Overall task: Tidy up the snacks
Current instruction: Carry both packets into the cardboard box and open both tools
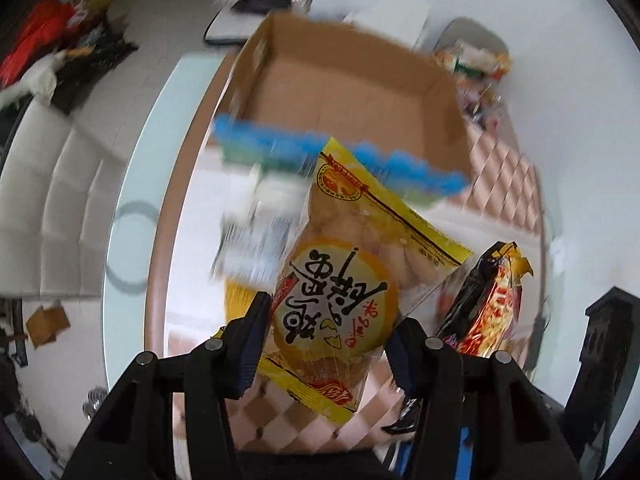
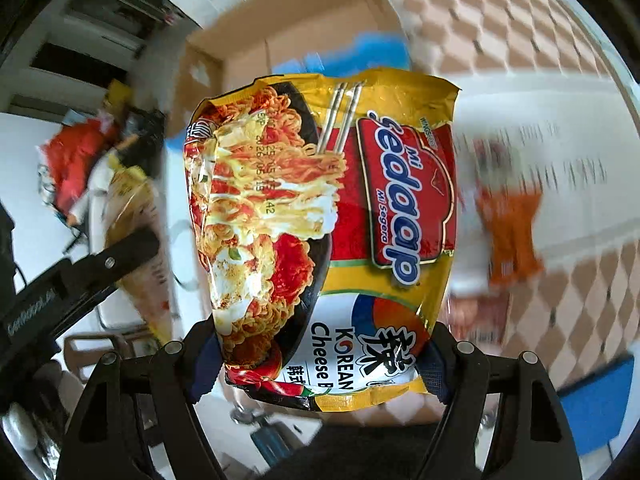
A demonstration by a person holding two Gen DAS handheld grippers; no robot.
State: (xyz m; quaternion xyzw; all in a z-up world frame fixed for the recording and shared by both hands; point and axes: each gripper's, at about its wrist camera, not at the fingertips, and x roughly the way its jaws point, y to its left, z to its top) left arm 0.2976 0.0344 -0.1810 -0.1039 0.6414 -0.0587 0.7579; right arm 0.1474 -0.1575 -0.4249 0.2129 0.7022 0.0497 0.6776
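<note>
A round table [image 1: 176,216] with a glass rim and a pink-and-white checked cloth carries an open cardboard box [image 1: 352,92], the largest thing on it and the landmark here. The box stands with its flaps up, and what shows of its floor is bare brown card.

Just in front of the box lies a blurred white bag with a blue zigzag edge [image 1: 280,148]. Beyond the box's far right corner, a small heap of mixed packets [image 1: 472,60] sits at the table's edge.

On the near side of the box, raised above the cloth, the left gripper [image 1: 324,344] clenches a yellow packet of pastry [image 1: 352,276] by its lower end; the blue-padded fingers [image 1: 252,344] press on both sides and stand fairly close together. The packet tilts up toward the box.

Beside it, farther from the box, the right gripper [image 2: 320,360] grasps a noodle packet [image 2: 328,236], red and gold with a bowl pictured on its face. Its jaws stand wider, pads pressed on the packet's bottom corners, and the packet rises between them, hiding most of the box behind. In the left camera the same noodle packet shows edge-on to the right of the pastry packet.

An orange packet [image 2: 512,236] lies blurred on the cloth to the right of the noodle packet.
</note>
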